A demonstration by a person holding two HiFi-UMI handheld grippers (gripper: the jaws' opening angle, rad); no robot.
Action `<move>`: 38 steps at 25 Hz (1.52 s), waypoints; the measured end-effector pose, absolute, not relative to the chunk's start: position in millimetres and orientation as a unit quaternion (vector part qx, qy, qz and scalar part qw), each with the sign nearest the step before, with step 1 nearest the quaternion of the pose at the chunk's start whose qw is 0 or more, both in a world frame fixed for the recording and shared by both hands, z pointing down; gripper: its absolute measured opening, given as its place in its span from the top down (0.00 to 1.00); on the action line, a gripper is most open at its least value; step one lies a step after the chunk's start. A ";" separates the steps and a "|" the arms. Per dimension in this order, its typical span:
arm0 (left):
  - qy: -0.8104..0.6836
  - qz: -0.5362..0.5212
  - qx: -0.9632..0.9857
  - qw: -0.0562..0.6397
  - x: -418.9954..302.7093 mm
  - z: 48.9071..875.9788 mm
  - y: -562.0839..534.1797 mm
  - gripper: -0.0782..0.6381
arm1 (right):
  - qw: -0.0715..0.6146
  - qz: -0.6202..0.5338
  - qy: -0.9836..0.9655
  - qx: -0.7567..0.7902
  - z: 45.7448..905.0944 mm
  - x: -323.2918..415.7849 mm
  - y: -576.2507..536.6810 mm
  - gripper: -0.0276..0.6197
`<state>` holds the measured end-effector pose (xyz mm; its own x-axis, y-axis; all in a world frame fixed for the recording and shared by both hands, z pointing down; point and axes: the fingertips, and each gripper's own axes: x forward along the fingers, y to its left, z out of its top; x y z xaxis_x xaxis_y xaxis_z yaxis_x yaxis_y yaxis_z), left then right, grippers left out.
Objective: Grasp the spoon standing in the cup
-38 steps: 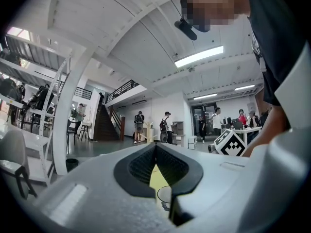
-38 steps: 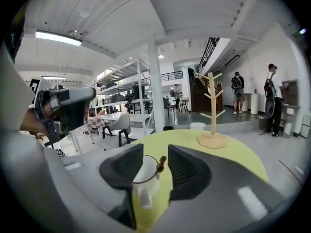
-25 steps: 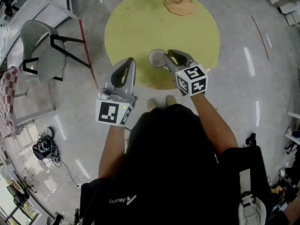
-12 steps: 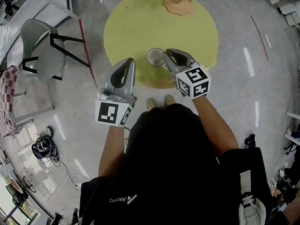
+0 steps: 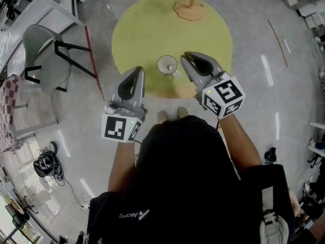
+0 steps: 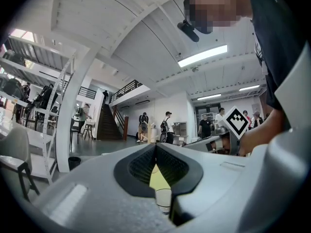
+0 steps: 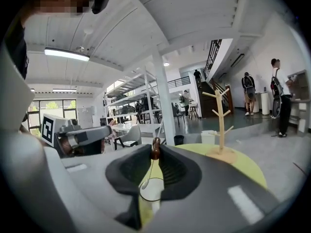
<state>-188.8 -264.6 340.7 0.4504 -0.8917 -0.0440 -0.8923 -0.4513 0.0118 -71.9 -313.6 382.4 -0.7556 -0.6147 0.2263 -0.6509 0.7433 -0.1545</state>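
A pale cup stands near the front edge of a round yellow table. My right gripper hovers just right of the cup, with its tips raised above the rim. In the right gripper view its jaws are shut on the brown end of the spoon. The thin stem hangs down over the cup, and I cannot tell whether its bowl is still inside. My left gripper hangs left of the cup, off the table's edge. It is shut with nothing in it.
A wooden mug tree stands at the table's far side. A grey chair is off to the left on the concrete floor. Cables lie at the lower left. People stand far off in the hall.
My right gripper was over the cup and has drawn back to the right and towards me, so the whole rim now shows. The left gripper has barely moved.
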 end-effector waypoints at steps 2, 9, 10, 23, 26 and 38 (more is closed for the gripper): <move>0.523 0.029 -0.852 0.012 -187.9 330.5 -262.8 0.88 | 0.071 0.106 -0.934 0.334 366.5 -70.6 -308.3 0.88; 0.513 0.043 -0.857 0.036 -178.0 301.2 -253.9 0.88 | 0.040 0.094 -0.943 0.318 327.2 -62.2 -288.2 0.88; 0.512 0.044 -0.857 0.038 -177.0 298.3 -253.4 0.88 | 0.038 0.094 -0.943 0.318 324.4 -60.5 -286.5 0.88; 0.512 0.042 -0.857 0.048 -161.7 288.0 -243.6 0.88 | 0.038 0.085 -0.946 0.310 319.7 -45.7 -271.1 0.88; 0.512 0.041 -0.857 0.048 -158.2 288.2 -242.2 0.88 | 0.038 0.084 -0.947 0.309 318.8 -42.4 -270.3 0.88; 0.513 0.038 -0.856 0.046 -156.2 293.5 -238.9 0.88 | 0.037 0.085 -0.948 0.305 322.6 -42.4 -268.2 0.88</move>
